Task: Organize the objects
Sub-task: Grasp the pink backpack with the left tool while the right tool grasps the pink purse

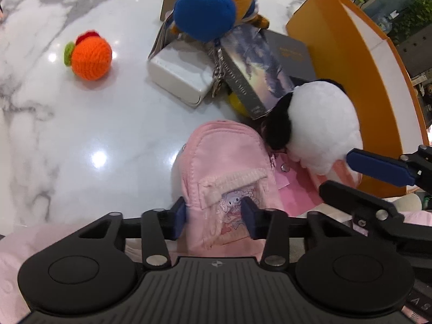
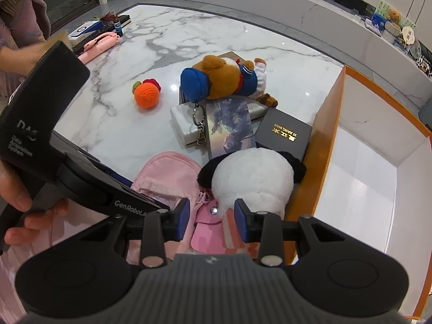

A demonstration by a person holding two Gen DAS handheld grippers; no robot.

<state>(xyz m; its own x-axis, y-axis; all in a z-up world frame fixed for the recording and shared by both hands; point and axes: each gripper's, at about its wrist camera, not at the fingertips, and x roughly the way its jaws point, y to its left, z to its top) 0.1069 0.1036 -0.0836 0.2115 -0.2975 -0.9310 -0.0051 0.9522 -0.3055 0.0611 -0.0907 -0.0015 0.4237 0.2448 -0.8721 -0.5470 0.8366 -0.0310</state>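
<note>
The left gripper (image 1: 213, 217) has its fingers clamped on the small pink backpack (image 1: 226, 172) at the near edge of the counter (image 1: 81, 135), while the right gripper (image 2: 212, 220) holds its fingers apart around the base of the white-and-black plush (image 2: 253, 181), just beside the orange box (image 2: 378, 162). Crowding in behind are a foil card box (image 2: 230, 127), a black gift box (image 2: 283, 132), a white case (image 1: 178, 73) and a blue-capped teddy bear (image 2: 224, 81), with a crocheted orange (image 1: 90, 55) well apart on the glossy white marble.

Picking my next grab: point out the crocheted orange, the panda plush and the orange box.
crocheted orange (image 2: 146, 96), right wrist view, its orange body.
panda plush (image 2: 252, 178), right wrist view, white back.
orange box (image 2: 326, 137), right wrist view, near side wall.
</note>
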